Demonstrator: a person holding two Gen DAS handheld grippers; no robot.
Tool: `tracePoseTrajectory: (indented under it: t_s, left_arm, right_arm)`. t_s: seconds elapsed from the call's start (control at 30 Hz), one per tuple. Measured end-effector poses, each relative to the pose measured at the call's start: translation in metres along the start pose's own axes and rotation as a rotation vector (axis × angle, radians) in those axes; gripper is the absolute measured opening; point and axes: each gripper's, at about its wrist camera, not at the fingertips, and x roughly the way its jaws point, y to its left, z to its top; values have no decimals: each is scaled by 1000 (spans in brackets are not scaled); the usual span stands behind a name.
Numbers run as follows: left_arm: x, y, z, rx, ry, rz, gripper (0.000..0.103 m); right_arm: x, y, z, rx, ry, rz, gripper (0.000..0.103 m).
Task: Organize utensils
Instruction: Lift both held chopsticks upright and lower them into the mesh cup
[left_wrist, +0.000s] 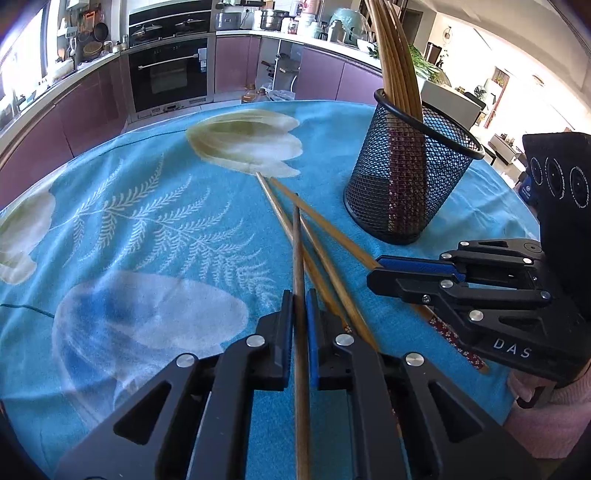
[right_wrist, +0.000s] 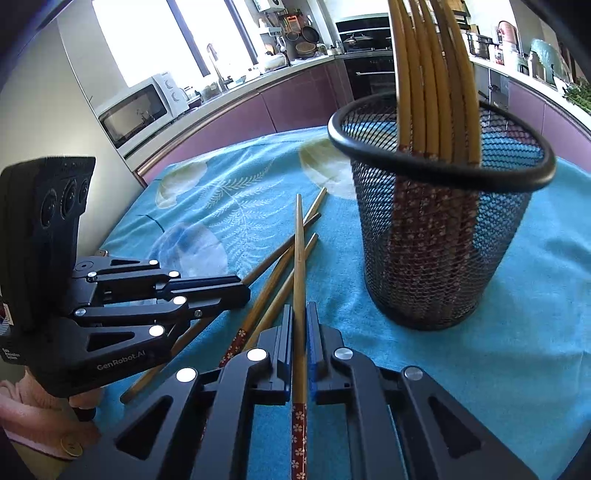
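Clamping one chopstick (left_wrist: 297, 258) each, left gripper (left_wrist: 299, 306) and right gripper (right_wrist: 300, 317) sit near the mesh holder (right_wrist: 439, 236).

Bamboo chopsticks (right_wrist: 432, 85) with red flowered ends stand bundled in an upright black mesh cup (right_wrist: 436, 266). Perhaps three more (left_wrist: 321, 236) lie crossed beside it on the table.

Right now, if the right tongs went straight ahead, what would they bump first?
Probably the blue tablecloth, just left of the mesh holder. The right tongs point downward past it, clamped on a chopstick whose tip would likely touch first.
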Motion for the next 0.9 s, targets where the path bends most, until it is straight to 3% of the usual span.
tracePoseTrajectory:
  t_s: [0.57, 0.9]
  left_arm:
    - [-31, -9, 4, 14, -75, -21, 8]
    - [-57, -9, 10, 9, -138, -71, 8]
  right_arm:
    - [-33, 10, 6, -31, -94, 10, 6]
    - [-55, 14, 12, -63, -152, -4, 6]
